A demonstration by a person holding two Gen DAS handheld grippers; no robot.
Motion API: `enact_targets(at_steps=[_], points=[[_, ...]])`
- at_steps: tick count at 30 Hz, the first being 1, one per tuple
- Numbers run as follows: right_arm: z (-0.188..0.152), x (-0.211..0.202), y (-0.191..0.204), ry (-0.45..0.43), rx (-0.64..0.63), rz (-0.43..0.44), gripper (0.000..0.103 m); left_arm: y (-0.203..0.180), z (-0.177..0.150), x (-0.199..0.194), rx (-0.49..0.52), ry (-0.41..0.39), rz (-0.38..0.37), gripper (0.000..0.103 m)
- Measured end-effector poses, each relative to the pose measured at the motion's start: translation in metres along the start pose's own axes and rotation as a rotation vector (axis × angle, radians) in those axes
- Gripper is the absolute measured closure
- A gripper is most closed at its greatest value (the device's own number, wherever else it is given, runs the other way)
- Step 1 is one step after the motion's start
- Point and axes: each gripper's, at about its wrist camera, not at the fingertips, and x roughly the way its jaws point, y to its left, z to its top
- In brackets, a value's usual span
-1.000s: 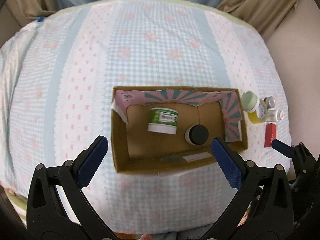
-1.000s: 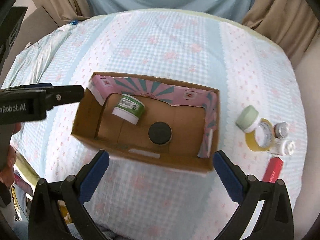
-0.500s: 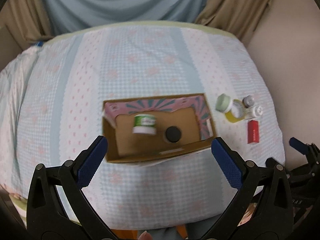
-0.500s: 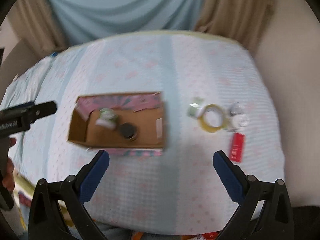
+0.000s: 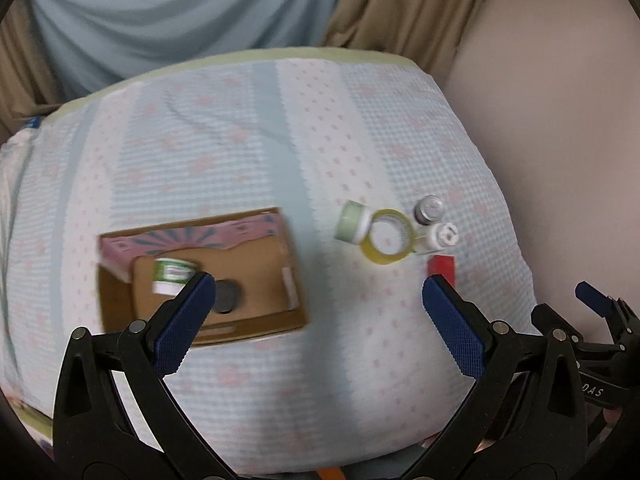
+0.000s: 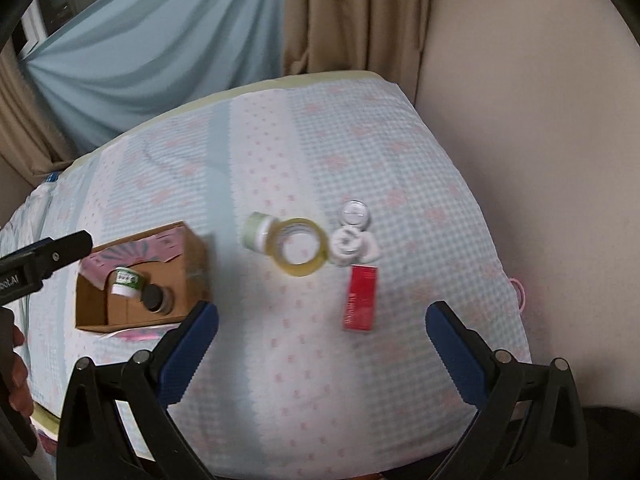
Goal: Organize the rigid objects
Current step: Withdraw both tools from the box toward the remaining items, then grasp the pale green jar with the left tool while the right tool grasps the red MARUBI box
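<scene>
- Left wrist view showed us a table (image 5: 360, 380) covered by a pale blue and pink checked cloth, with curtains behind it and a beige wall at the right.
- We held the left gripper (image 5: 316, 324) above the near edge of the table, its jaws wide apart and empty.
- We held the right gripper (image 6: 320, 340) the same way, over the right part of the table, jaws wide apart with nothing between them.
- We saw a cardboard box (image 6: 192, 264) lying open on the left part of the cloth, with pink printed flaps folded inward.
- Inside the box stood a green and white jar (image 6: 127, 281), and just beside it a container with a dark lid (image 6: 154, 297).
- Well apart from the box, to its right, lay a cluster of small things.
- A yellow tape roll (image 6: 299, 252) lay flat, touching a pale green jar (image 6: 256, 231) at its left side.
- A flat red box (image 6: 361, 298) lay near the tape roll, on the near side.
- A white bottle (image 6: 348, 247) and a small jar with silver lid (image 6: 354, 213) were at the right of the tape roll, close together.
- Both views were a little blurred, so we could not read the labels.
</scene>
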Motion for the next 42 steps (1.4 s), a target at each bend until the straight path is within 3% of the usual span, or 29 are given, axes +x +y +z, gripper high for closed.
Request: enact_targets(at_steps=[5, 11, 18, 25, 32, 37, 42], points=[[0.014, 0.030, -0.036, 0.047, 0.023, 0.008, 0.000, -0.042, 0.018, 0.049, 0.037, 0.065, -0.001, 0.000], [0.020, 0.075, -0.061, 0.133, 0.071, 0.016, 0.000, -0.066, 0.035, 0.108, 0.093, 0.135, -0.004, 0.000], [0.011, 0.138, -0.070, 0.231, 0.138, 0.009, 0.000, -0.068, 0.049, 0.181, 0.166, 0.233, -0.013, 0.000], [-0.006, 0.199, -0.062, 0.329, 0.176, 0.010, 0.000, -0.063, 0.053, 0.254, 0.244, 0.327, 0.032, 0.002], [-0.016, 0.242, -0.061, 0.387, 0.203, -0.016, 0.000, -0.059, 0.055, 0.297, 0.292, 0.385, 0.050, 0.007], [-0.021, 0.261, -0.058, 0.425, 0.199, -0.016, 0.019, -0.058, 0.057, 0.314, 0.297, 0.414, 0.040, 0.018], [-0.025, 0.274, -0.054, 0.454, 0.193, -0.021, 0.029, -0.055, 0.059, 0.325, 0.280, 0.437, 0.028, 0.036]])
